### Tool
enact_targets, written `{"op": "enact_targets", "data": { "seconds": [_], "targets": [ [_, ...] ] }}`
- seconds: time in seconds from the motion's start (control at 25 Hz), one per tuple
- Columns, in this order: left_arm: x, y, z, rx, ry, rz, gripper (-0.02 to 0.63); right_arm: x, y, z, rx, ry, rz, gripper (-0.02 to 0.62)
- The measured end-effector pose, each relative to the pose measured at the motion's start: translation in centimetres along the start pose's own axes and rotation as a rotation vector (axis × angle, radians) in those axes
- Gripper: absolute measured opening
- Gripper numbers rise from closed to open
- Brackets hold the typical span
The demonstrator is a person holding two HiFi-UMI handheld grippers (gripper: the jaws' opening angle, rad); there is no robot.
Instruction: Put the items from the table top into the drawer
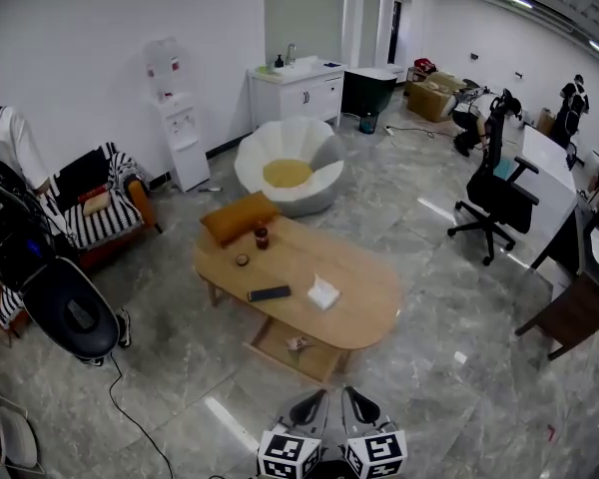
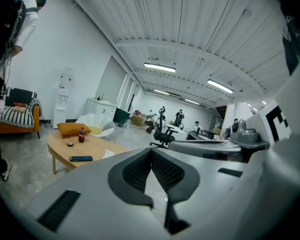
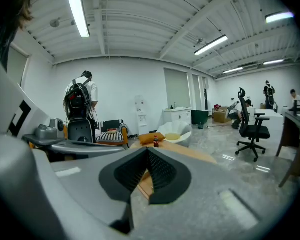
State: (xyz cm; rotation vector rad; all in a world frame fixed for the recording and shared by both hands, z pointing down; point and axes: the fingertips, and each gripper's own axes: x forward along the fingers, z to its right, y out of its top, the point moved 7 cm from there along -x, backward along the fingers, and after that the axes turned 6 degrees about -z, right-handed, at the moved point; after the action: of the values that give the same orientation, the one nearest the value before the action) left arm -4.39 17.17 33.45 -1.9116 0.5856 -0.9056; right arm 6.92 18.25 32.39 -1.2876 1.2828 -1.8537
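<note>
A low oval wooden table (image 1: 369, 312) stands mid-room. On it lie a black remote (image 1: 269, 293), a white tissue pack (image 1: 323, 292), a small dark bottle (image 1: 262, 238), a little round lid (image 1: 242, 259) and an orange cushion (image 1: 239, 217). Under its near side a wooden drawer (image 1: 324, 359) stands open with a small thing inside. My left gripper (image 1: 319, 395) and right gripper (image 1: 349, 393) hang side by side at the bottom edge, short of the table, both shut and empty. The left gripper view shows the remote (image 2: 81, 158) and bottle (image 2: 81, 135) far off; the right gripper view shows the bottle (image 3: 155, 142).
A white petal-shaped chair (image 1: 288, 173) stands behind the table and a black office chair (image 1: 494, 193) to the right. At the left are a striped armchair (image 1: 100, 208), a person with a backpack (image 1: 5, 168) and a black round case (image 1: 72, 312). A cable (image 1: 130, 407) crosses the floor.
</note>
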Motion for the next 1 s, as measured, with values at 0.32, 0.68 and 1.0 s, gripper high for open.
{"op": "enact_targets", "data": {
  "seconds": [0.32, 0.68, 1.0],
  "targets": [
    [1.3, 0.7, -1.8, -0.005, -0.015, -0.012, 0.009, 2.3, 0.6, 0.2, 0.026, -0.001, -0.035, 0.005],
    [4.6, 1.1, -3.3, -0.019, 0.020, -0.037, 0.009, 5.7, 0.6, 2.8, 0.046, 0.044, -0.072, 0.005],
    [9.9, 2.8, -4.8, -0.087, 0.106, -0.037, 0.009, 10.2, 2.0, 8.4, 0.032, 0.085, -0.108, 0.005]
  ]
}}
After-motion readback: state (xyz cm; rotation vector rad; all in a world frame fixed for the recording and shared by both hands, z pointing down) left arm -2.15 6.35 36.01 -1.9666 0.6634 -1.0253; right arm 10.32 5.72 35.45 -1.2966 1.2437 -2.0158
